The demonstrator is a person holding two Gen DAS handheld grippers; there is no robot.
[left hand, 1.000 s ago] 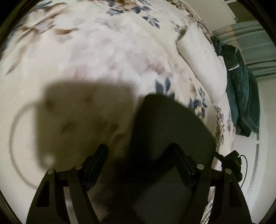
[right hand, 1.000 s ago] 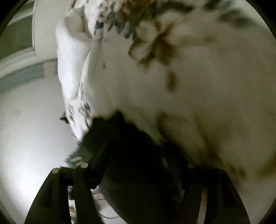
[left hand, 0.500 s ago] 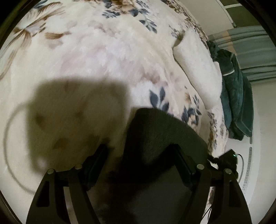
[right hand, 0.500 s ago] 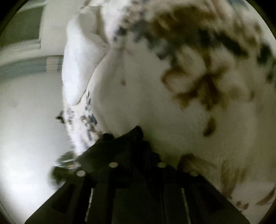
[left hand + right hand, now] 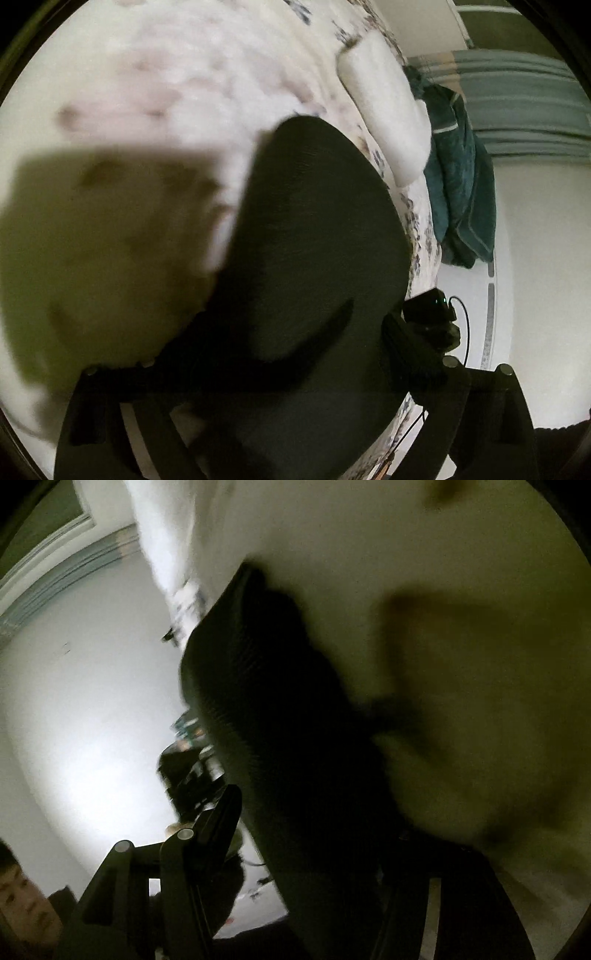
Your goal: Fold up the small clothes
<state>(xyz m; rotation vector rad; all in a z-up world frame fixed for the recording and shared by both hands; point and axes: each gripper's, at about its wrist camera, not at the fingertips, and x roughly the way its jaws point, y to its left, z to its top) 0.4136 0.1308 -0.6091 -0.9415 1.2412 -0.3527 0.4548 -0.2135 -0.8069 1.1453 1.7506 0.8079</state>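
Black garment (image 5: 314,240): lies on floral blanket (image 5: 184,74), between both claws. Left gripper (image 5: 280,354) jaws just widened, cloth between them; right gripper (image 5: 317,830) reopened partway around cloth. Grip uncertain; release likely.

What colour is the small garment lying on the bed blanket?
Black, plain with no pattern visible; it shows best in the left wrist view.

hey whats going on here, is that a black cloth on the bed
Yes. A person is folding a small black garment on a bed covered by a flowered blanket, with a two-finger tool in each hand. The garment lies between the fingers of both the left tool and the right tool, and both have just been opening, so neither seems to pinch it now. A white pillow and a green towel sit at the bed's far edge.
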